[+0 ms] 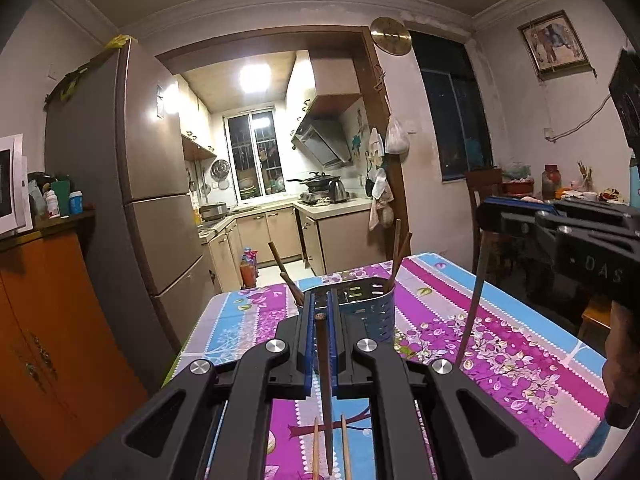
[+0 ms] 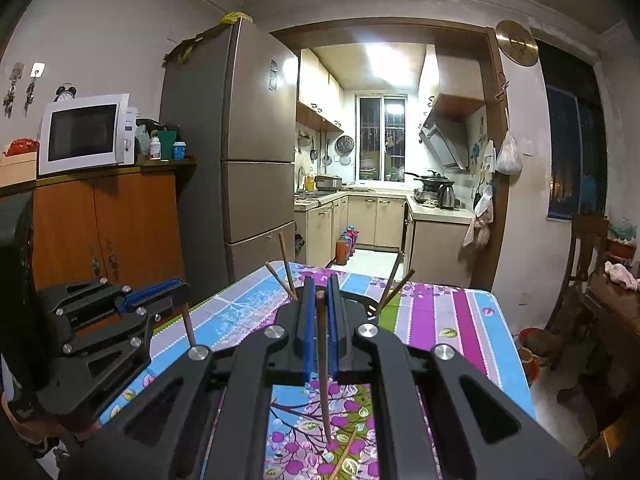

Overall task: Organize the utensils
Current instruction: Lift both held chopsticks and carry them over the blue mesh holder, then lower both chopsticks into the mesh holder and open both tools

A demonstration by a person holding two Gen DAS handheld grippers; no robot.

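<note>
My left gripper is shut on a dark brown chopstick that hangs point-down above the table. Just beyond it stands a blue perforated utensil holder with several chopsticks leaning in it. My right gripper is shut on another brown chopstick, also point-down; it shows at the right of the left wrist view with its chopstick hanging. The left gripper shows at the left of the right wrist view. The holder is mostly hidden behind the right gripper.
Two light wooden chopsticks lie on the flowered tablecloth below the left gripper; one more lies below the right. A fridge and orange cabinet stand left, a chair right.
</note>
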